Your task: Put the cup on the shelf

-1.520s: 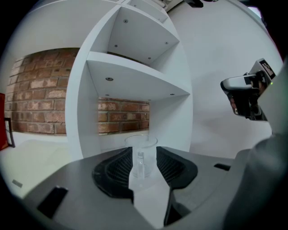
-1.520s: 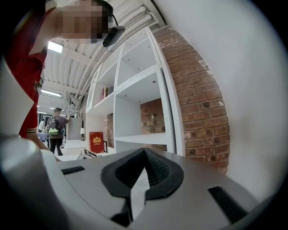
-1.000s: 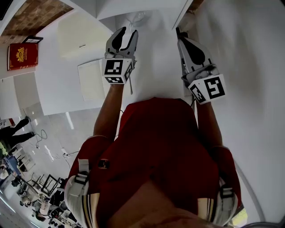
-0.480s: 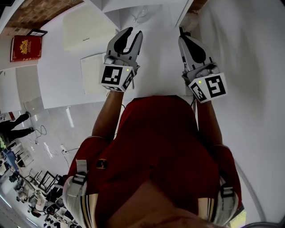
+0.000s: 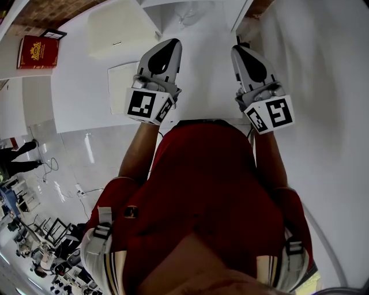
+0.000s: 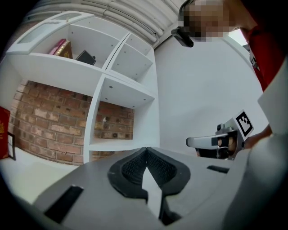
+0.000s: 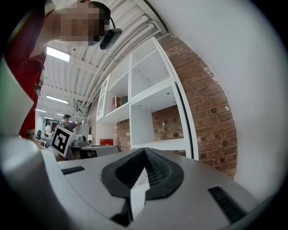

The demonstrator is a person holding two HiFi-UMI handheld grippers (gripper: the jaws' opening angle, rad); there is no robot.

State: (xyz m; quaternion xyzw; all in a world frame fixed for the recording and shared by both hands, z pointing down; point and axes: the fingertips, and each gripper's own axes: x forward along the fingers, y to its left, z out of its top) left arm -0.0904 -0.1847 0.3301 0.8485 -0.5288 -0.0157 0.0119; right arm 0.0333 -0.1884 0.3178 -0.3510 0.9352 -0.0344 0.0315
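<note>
Head view, left gripper (image 5: pixel 166 47) jaws just closing to shut with nothing between them, right gripper (image 5: pixel 241 50) shut and empty too, cup (image 5: pixel 186 15) only a faint clear shape on the shelf (image 6: pixel 121 90) ahead of the left jaws, hard to make out, shelf top cut off

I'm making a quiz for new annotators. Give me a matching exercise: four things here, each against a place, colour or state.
Things:
1. left claw
2. red book with gold emblem
3. shelf
4. wall behind the shelf

Descriptions:
A. bare brick
B. white, open compartments
C. shut, nothing in it
D. upper left in the head view

Pairs: 1-C, 2-D, 3-B, 4-A.

The left claw's jaws have just closed, with nothing between them.
</note>
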